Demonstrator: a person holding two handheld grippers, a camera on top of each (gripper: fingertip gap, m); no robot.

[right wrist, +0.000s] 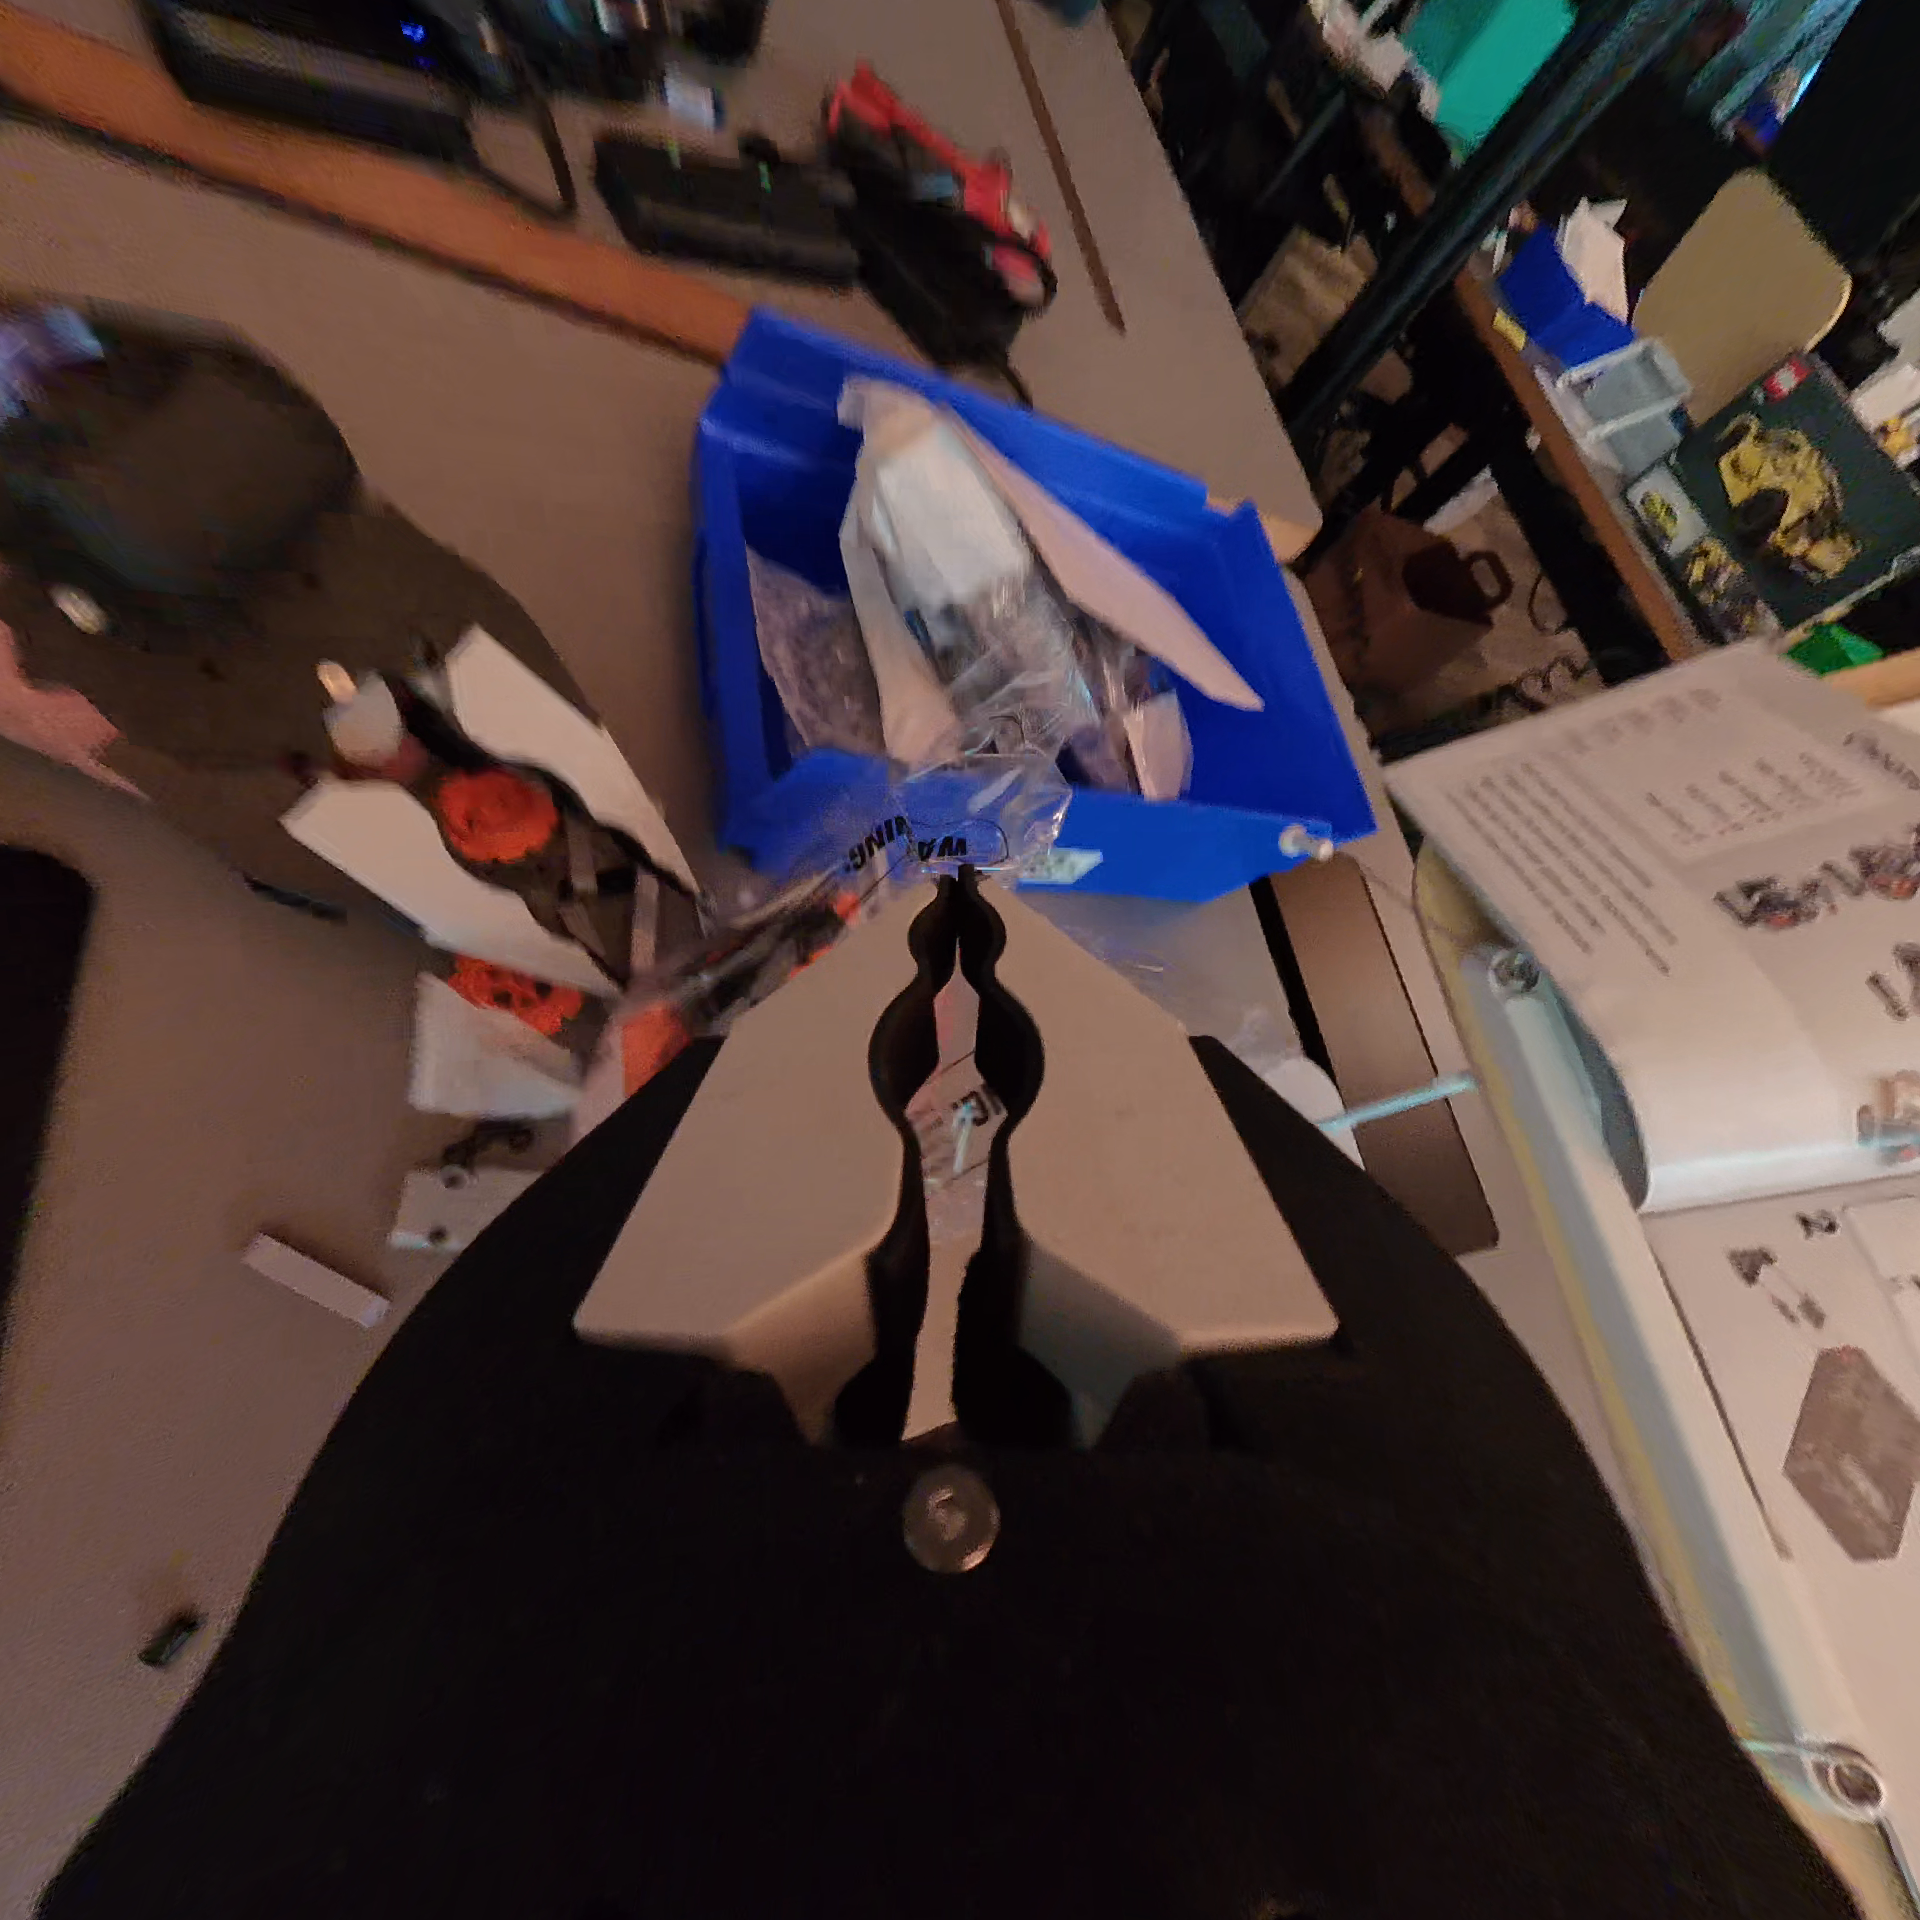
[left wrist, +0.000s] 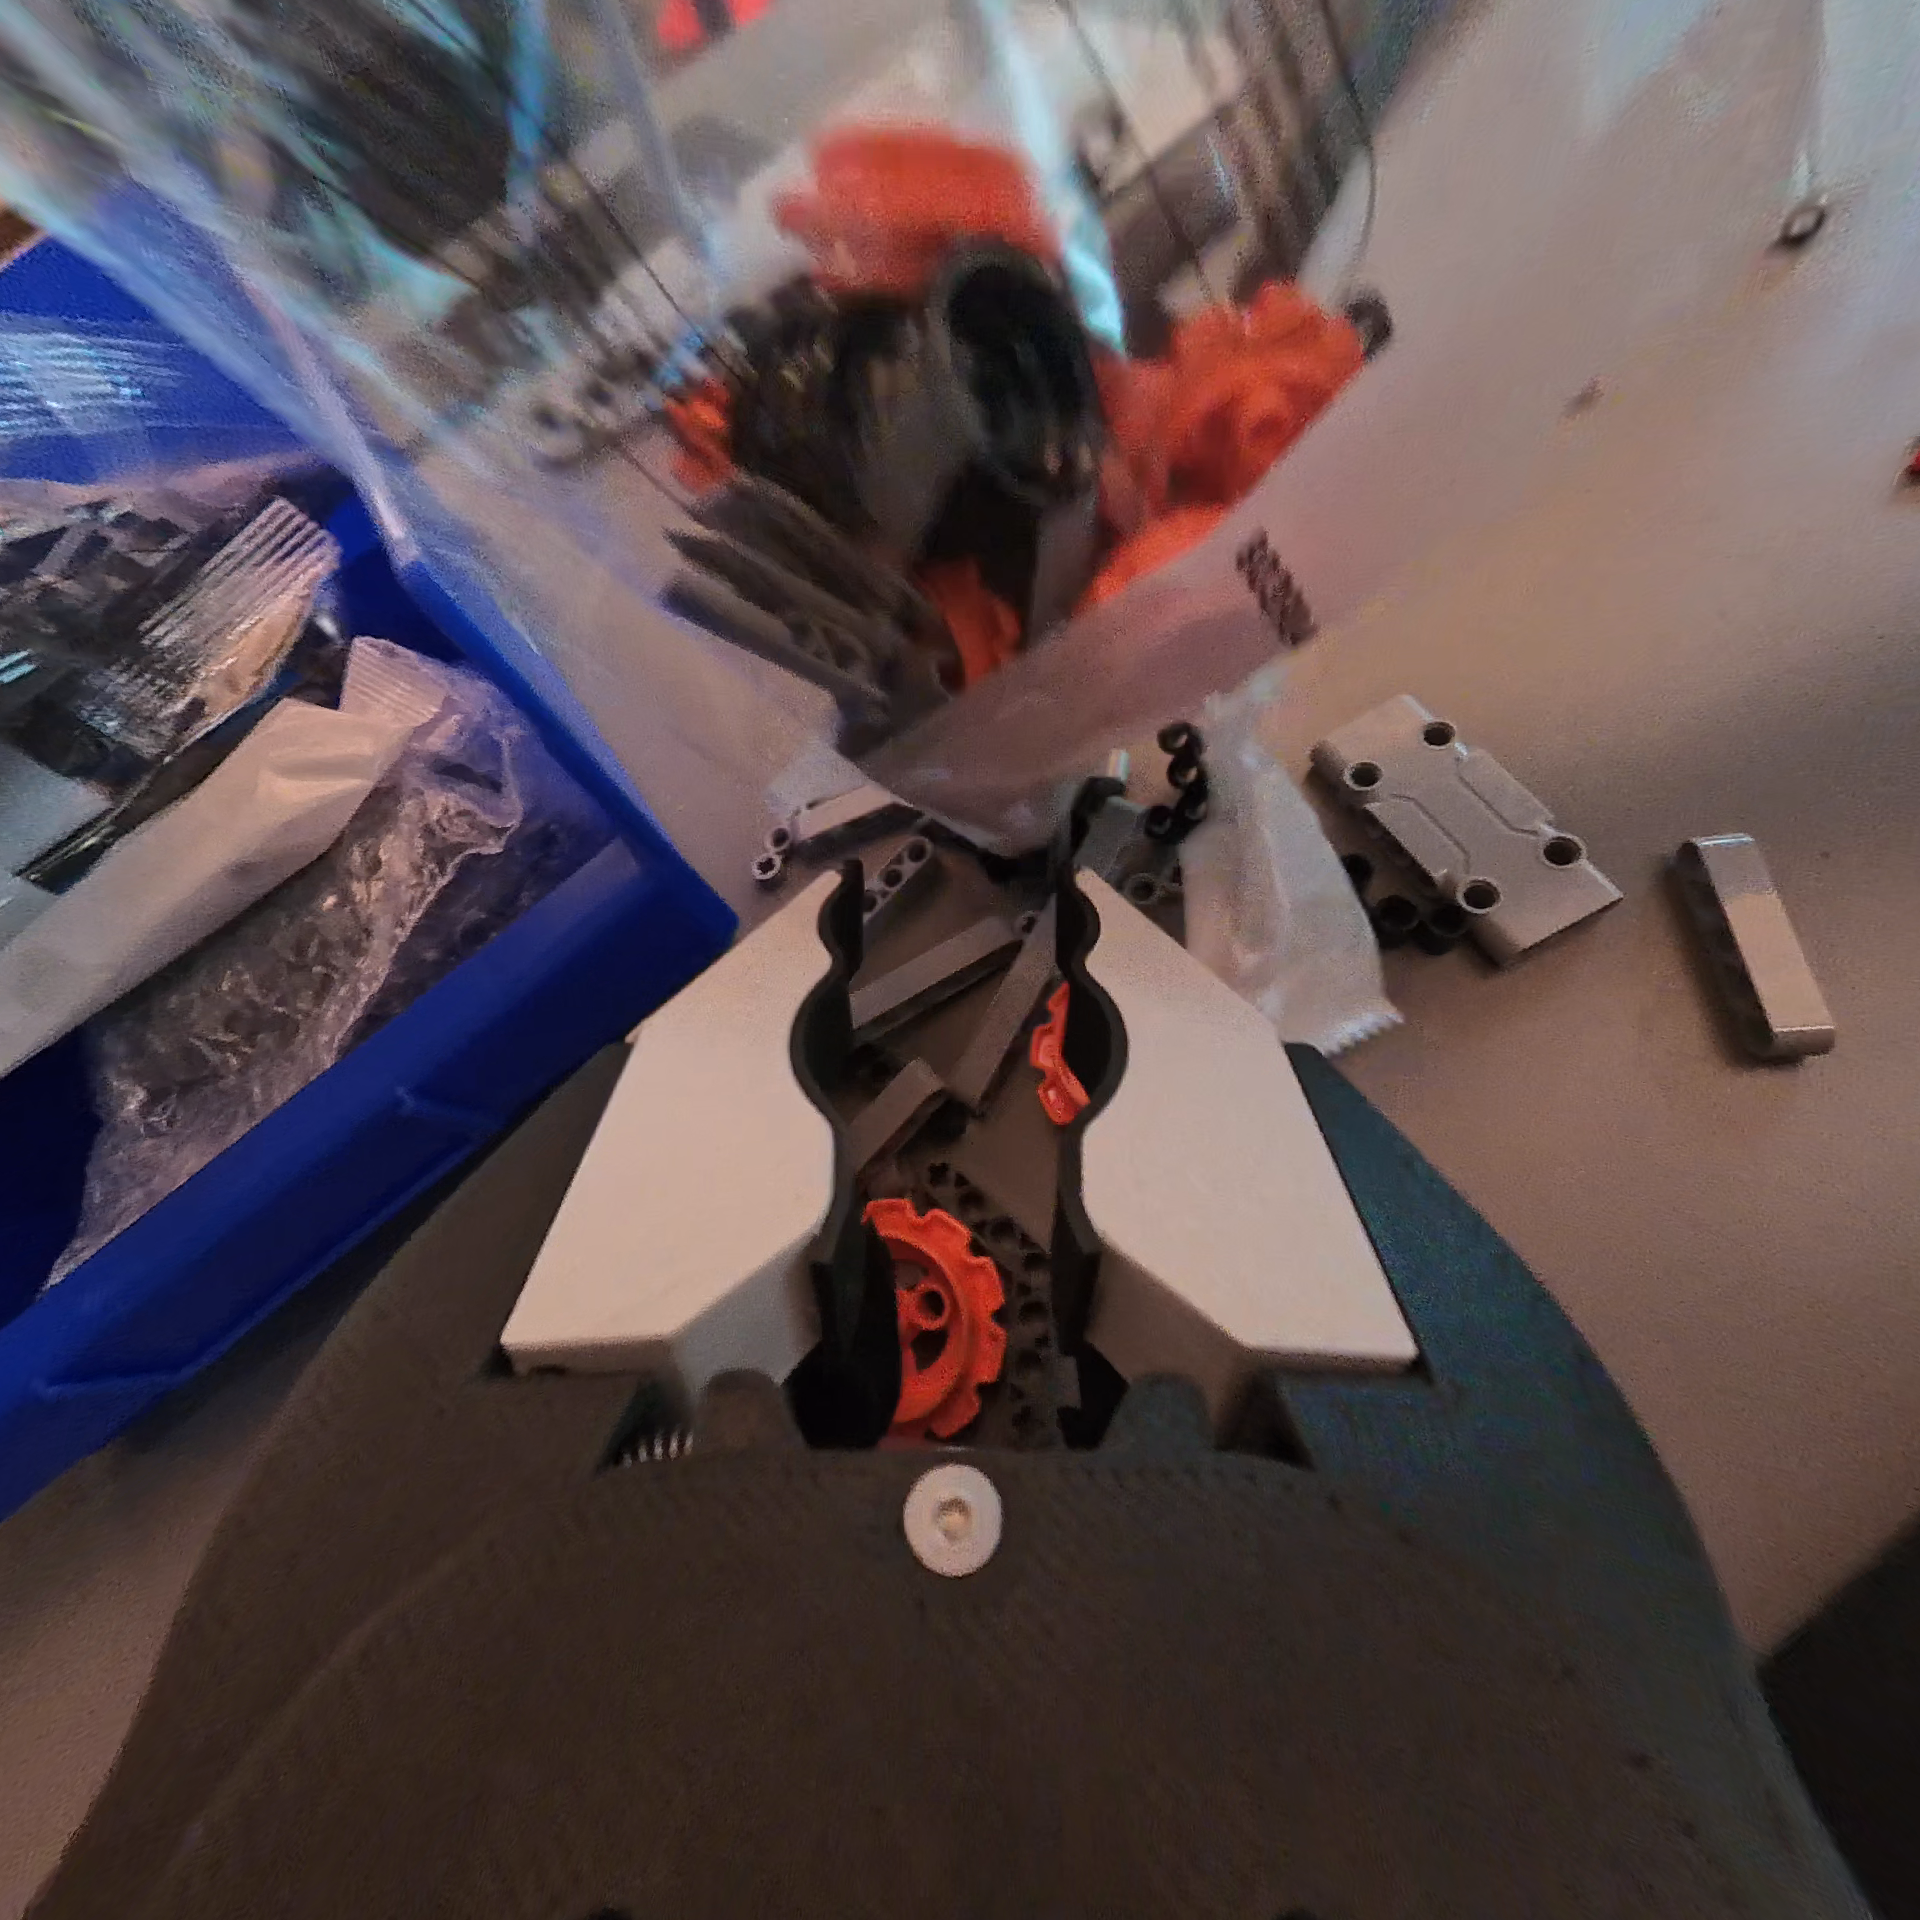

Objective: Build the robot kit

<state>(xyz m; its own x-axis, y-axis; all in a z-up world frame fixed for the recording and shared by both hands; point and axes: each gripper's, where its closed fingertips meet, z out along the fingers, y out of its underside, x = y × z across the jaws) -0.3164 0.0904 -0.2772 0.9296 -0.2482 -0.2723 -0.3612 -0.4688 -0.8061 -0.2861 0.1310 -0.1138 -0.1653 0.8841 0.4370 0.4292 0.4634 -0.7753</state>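
Note:
A clear plastic bag of orange gears and grey beams hangs between both grippers above the table. My left gripper is closed around the bag's filled end. An orange gear and grey beams sit between its fingers and keep the jaws somewhat apart. My right gripper is shut, its tips pinching a thin clear edge of the same bag. The left gripper also shows in the right wrist view, low at the left, with the bag stretched between the two.
A blue bin holding more plastic bags stands close by; it lies just beyond the right gripper. A grey plate, a grey beam and an empty torn bag lie on the table. An open instruction booklet lies at the right. One gripper's finger ends stand about 15 cm off the other's. The grey plate is about 7 cm from my left fingertips.

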